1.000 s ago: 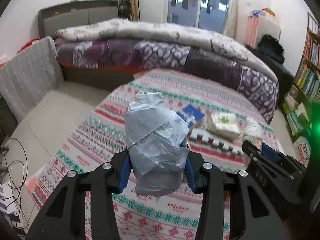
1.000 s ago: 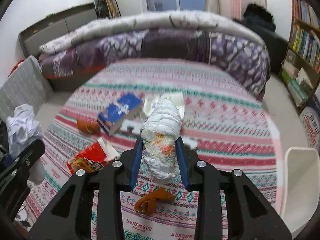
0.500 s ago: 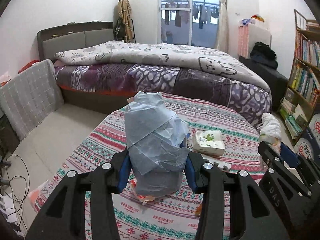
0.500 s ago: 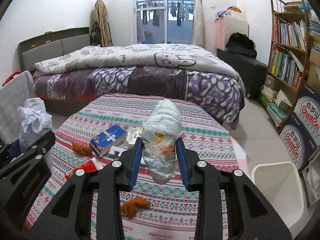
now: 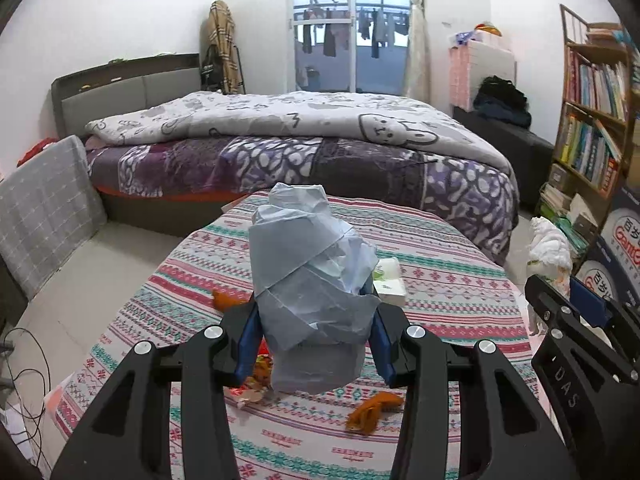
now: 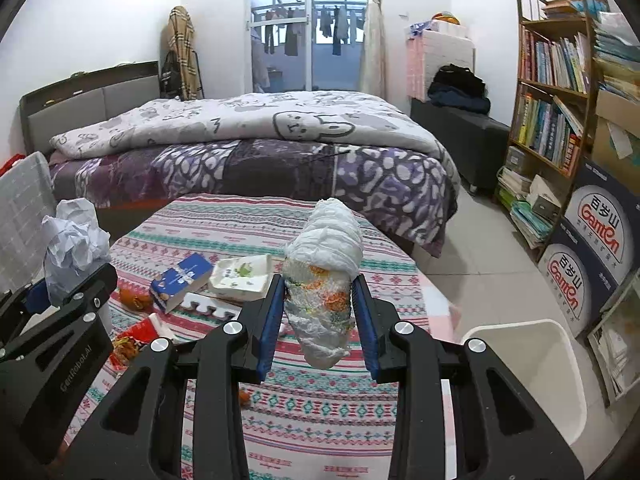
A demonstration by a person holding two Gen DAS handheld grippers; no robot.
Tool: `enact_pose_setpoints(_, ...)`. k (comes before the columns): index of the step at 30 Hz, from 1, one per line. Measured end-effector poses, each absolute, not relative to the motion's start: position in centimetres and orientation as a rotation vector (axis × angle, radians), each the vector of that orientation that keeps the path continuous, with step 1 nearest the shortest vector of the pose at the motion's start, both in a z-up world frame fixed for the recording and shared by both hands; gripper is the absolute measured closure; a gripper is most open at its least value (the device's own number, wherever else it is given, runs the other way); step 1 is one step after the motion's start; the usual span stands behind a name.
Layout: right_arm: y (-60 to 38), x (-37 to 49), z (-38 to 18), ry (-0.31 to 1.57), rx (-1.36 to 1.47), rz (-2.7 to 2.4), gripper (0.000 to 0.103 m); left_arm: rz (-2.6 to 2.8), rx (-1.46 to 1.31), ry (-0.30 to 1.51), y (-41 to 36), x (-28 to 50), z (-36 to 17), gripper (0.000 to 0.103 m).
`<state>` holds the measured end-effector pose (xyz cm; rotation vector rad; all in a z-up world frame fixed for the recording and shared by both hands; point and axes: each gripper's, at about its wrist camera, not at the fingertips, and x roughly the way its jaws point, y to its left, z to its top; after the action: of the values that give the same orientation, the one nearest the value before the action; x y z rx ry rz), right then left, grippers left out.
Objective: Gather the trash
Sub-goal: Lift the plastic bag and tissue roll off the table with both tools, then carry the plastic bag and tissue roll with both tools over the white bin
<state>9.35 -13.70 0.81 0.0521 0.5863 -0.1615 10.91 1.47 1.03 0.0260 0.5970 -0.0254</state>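
The left gripper (image 5: 312, 332) clamps crumpled paper (image 5: 310, 280), the right gripper (image 6: 318, 314) a tissue wad (image 6: 324, 280) — white bin (image 6: 528, 364) beside the surface's (image 6: 320, 412) right edge, bare floor beyond.

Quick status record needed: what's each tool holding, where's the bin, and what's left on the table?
left tool: shut on paper wad
right tool: shut on plastic wad
bin: white, on the floor right of the table, in the right view
left on table: blue box, tissue pack, orange peels, red wrapper
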Motion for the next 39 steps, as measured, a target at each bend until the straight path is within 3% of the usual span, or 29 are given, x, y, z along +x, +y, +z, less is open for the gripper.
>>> enact_pose_setpoints(39, -29.9, 4.7, -0.4, 0.681, 0.225, -0.512, 0.069, -0.269, 0.135, 0.606, -11.2, 8.6, -1.0, 0.058)
